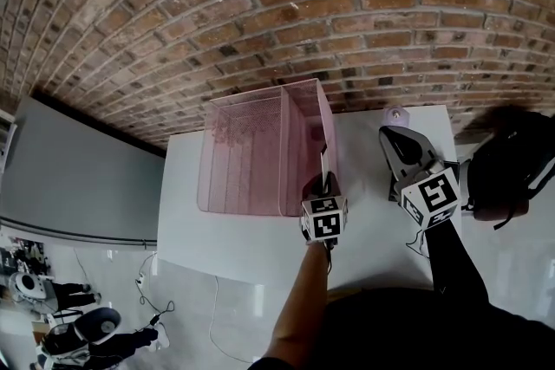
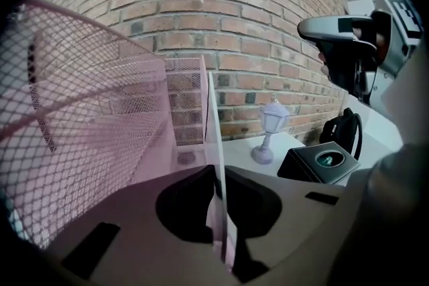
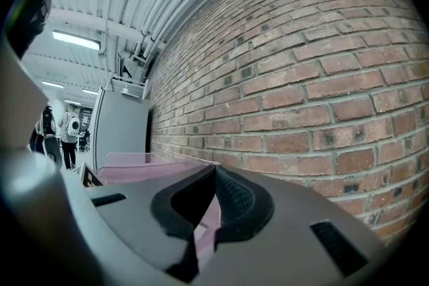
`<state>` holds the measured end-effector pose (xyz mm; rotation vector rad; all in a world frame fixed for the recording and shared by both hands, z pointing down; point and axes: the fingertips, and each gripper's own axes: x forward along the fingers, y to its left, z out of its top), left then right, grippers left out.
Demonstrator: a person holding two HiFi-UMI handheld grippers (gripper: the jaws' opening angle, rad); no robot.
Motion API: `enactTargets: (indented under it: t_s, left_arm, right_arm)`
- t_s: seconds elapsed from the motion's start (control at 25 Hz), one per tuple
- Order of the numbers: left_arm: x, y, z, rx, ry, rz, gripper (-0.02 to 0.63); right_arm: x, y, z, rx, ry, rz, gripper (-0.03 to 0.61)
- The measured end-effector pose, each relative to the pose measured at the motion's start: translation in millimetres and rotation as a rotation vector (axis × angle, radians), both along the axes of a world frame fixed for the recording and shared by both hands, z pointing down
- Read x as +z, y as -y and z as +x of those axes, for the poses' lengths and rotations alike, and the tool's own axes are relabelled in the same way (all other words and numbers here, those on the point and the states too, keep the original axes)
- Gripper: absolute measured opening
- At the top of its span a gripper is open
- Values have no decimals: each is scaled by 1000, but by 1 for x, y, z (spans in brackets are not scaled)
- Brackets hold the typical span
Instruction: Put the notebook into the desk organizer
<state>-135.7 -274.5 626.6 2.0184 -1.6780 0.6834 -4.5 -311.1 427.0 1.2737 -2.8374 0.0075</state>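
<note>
The pink mesh desk organizer (image 1: 251, 156) stands on the white table (image 1: 243, 247) against the brick wall, with a divider and a narrow right compartment (image 2: 184, 110). My left gripper (image 1: 327, 185) is shut on a thin white notebook (image 2: 215, 144), held upright and edge-on. The notebook (image 1: 324, 160) stands right along the organizer's right wall; I cannot tell on which side of it. My right gripper (image 1: 395, 143) hangs raised to the right, apart from the organizer, its jaws together with nothing between them (image 3: 214, 174). It also shows high up as the right gripper (image 2: 335, 30) in the left gripper view.
A small lavender lantern figure (image 2: 270, 130) stands on the table by the wall, right of the organizer. A black box (image 2: 320, 163) lies near it, and a black bag (image 1: 512, 169) sits at the table's right edge. A grey cabinet (image 1: 78, 186) stands on the left.
</note>
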Motion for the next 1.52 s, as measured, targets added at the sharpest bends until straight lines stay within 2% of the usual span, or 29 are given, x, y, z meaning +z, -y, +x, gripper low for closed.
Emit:
enactTargets:
  t_s: [0.48,0.56,0.64,0.72,0.92,1.52]
  left_arm:
    - [-4,1,5,29,31,19,25]
    - [-6,0,3,23,50,16,53]
    - [-6,0,1,18,57,14,123]
    - [-6,-1,-1,16,58,16,155]
    - [-8,-1,-1,17,78,17,199]
    - [-28,-14,2,-2,110,61,212]
  right_arm:
    - [-3,-2,-4,-8,-2,13,20]
    - [-4,-2,-3,-6,-3,14,20]
    - [-4,-3,-2,-2,-1,12,20]
    - [-3,-4,-1,4,2,10,20]
    - [-5,-4,1,5,5,16,20]
    - [-19,-22,9,-8,25,42,20]
